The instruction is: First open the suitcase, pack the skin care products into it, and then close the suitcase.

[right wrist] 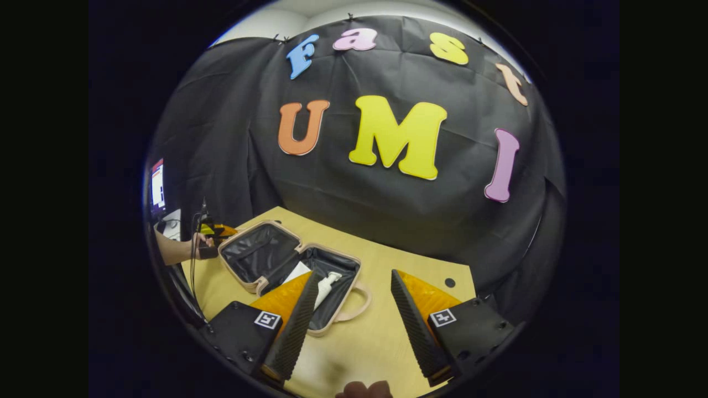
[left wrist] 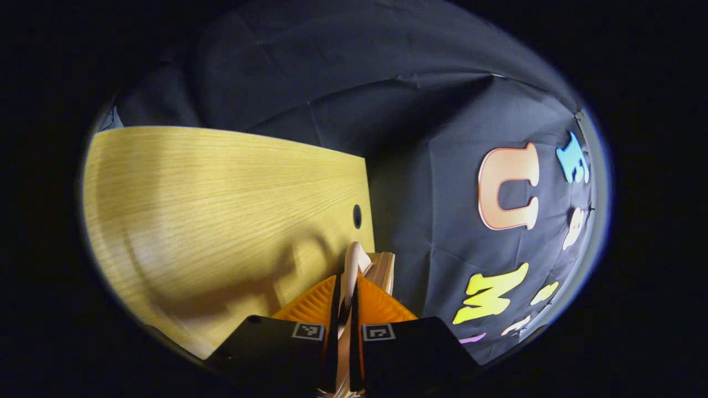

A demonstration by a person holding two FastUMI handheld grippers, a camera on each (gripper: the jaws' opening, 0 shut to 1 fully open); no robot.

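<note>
A pale wooden table [right wrist: 381, 331] with a round cable hole [right wrist: 450, 282] near its far right corner; a lit monitor [right wrist: 157, 185] stands beyond its left edge.

In your right gripper view, the near finger of the right tongs [right wrist: 347, 301] covers part of the open suitcase [right wrist: 287, 265], so you cannot see all that lies inside. The white bottle [right wrist: 326, 284] and a white flat thing [right wrist: 297, 272] beside it are partly hidden, and they are too small to tell what they are. At the counter's left edge, the left tongs [right wrist: 217, 231] are small and half hidden behind the suitcase lid; the arm [right wrist: 174, 250] is cut off by the picture's edge. In your left gripper view, the pale suitcase part [left wrist: 357, 265] between the fingers is mostly covered by them. The counter [left wrist: 221, 210] is cut off at the left.
</note>
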